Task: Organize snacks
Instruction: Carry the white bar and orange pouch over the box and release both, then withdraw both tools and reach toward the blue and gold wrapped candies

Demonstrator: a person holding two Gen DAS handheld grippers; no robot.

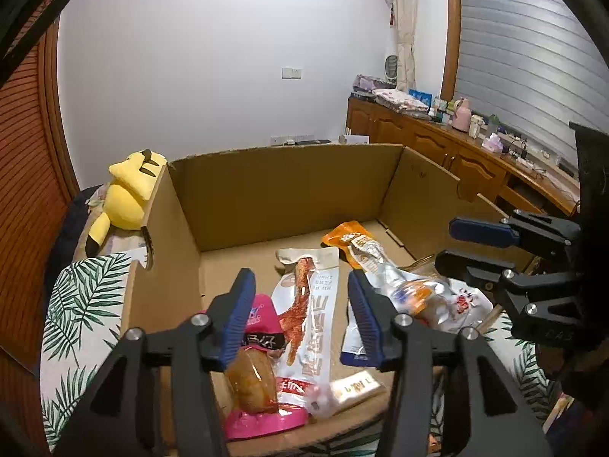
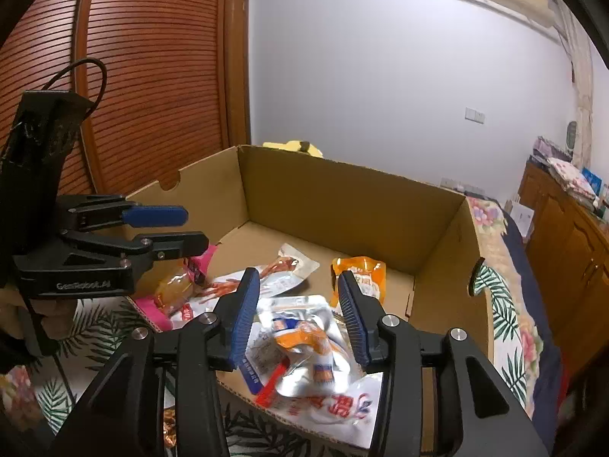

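An open cardboard box (image 1: 289, 198) (image 2: 342, 198) holds several snack packets. My left gripper (image 1: 300, 304) is open and empty above a long white packet with a red strip (image 1: 308, 320) and a pink packet (image 1: 262, 342). It also shows in the right wrist view (image 2: 182, 228). My right gripper (image 2: 298, 304) is open and empty above clear and silver packets (image 2: 304, 342), near an orange packet (image 2: 359, 272). It also shows in the left wrist view (image 1: 456, 243). The orange packet (image 1: 348, 238) lies further back.
A yellow plush toy (image 1: 125, 194) lies beyond the box's left wall. The box rests on a leaf-print cloth (image 1: 83, 304). A wooden cabinet with clutter (image 1: 456, 144) runs along the right. A slatted wooden door (image 2: 152, 76) stands at the left.
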